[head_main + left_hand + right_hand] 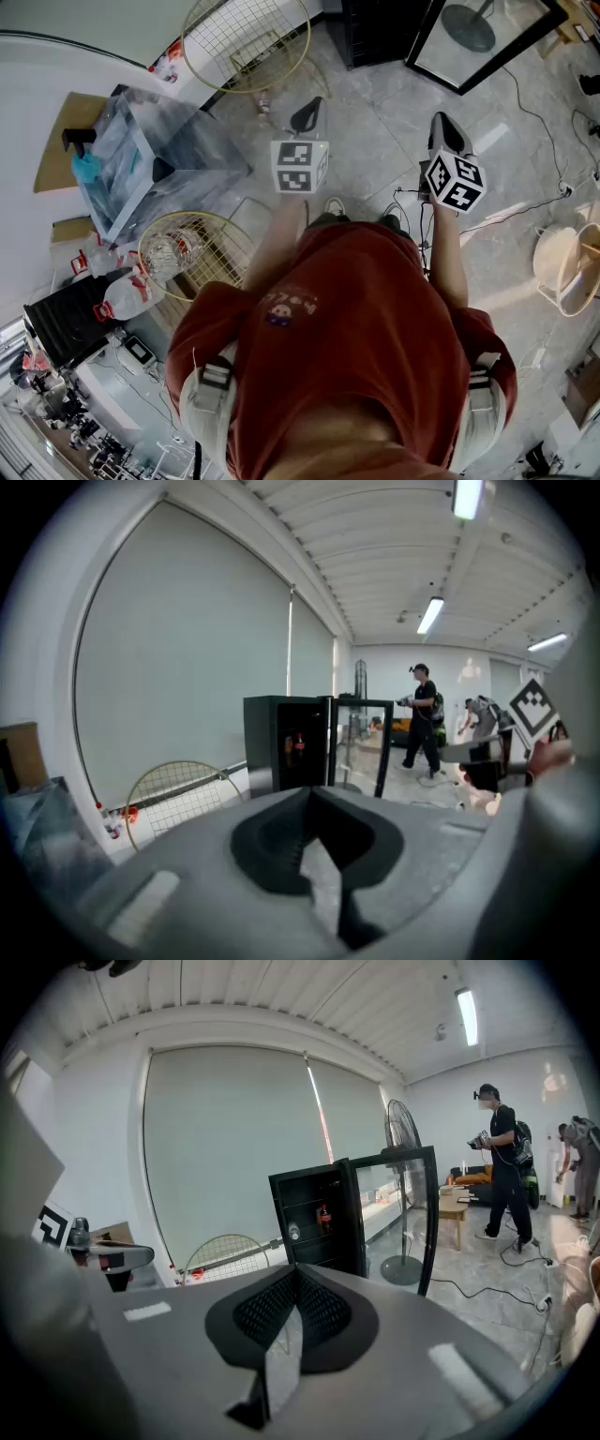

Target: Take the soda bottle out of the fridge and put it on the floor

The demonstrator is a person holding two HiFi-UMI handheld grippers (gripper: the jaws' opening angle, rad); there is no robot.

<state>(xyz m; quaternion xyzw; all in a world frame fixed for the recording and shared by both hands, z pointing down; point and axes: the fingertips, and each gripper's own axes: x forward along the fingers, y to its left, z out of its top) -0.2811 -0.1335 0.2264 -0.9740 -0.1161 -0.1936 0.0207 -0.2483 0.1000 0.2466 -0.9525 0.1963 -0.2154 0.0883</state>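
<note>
My left gripper [309, 799] and right gripper [295, 1274] are closed and empty, held toward the open black glass-door fridge [349, 1227] for the approach. What looks like the dark red-labelled soda bottle [323, 1216] stands on its shelf.

two grey handheld grippers: left gripper [307, 115], right gripper [448, 134], each with one black-and-white marker cube [300, 167]. one black glass-door fridge [307, 1206]; inside, possibly two bottles, only one dark red-labelled soda bottle [323, 1215] clear. two round gold wire-mesh frames [246, 42] [202, 246]. one black pedestal fan [403, 1143]. two people [502, 1162] [583, 1162] beyond.
</note>
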